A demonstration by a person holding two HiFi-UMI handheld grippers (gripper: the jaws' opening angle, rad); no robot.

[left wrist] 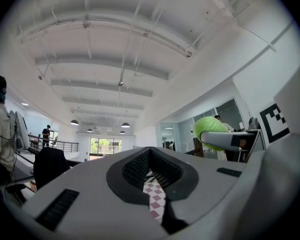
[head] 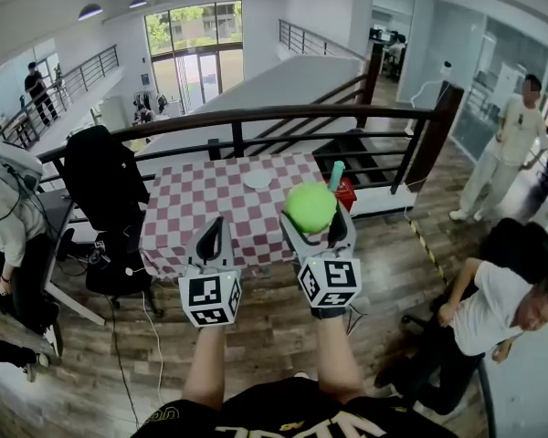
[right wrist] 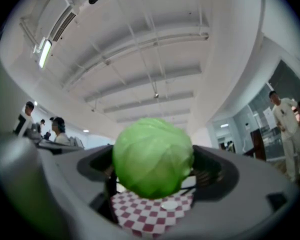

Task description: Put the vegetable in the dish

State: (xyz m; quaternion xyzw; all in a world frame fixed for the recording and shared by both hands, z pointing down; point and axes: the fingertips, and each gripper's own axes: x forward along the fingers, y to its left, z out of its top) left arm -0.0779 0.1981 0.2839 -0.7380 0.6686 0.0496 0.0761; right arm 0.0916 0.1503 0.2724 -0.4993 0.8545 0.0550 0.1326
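The right gripper (head: pixel 317 217) was raised in front of the person with its fingers spread wide and clamped on the cabbage (head: pixel 310 206), which bulged out between them. It hung well above the worktop (head: pixel 201 210). The left gripper (head: pixel 215 231) was held up beside it, fingers drawn together on nothing.

The small white dish (head: pixel 257 180) sat toward the far side of the checked cloth, just left of the cabbage's line. The step in hand looked like the carry. It would probably go best if the cabbage were brought forward and a little left until it was over the dish, then lowered until it touched before the fingers let go. A round head dropped from a height would likely roll off such a shallow dish.

The cloth around the dish looked bare, so a descent from above seemed to have open room. A red container (head: pixel 346 193) with a teal stick (head: pixel 335 175) stood at the worktop's right edge, under the right gripper, and was best passed over rather than swept past. A dark railing (head: pixel 256 115) ran beyond the far edge, and a black chair (head: pixel 100 176) stood at the left.
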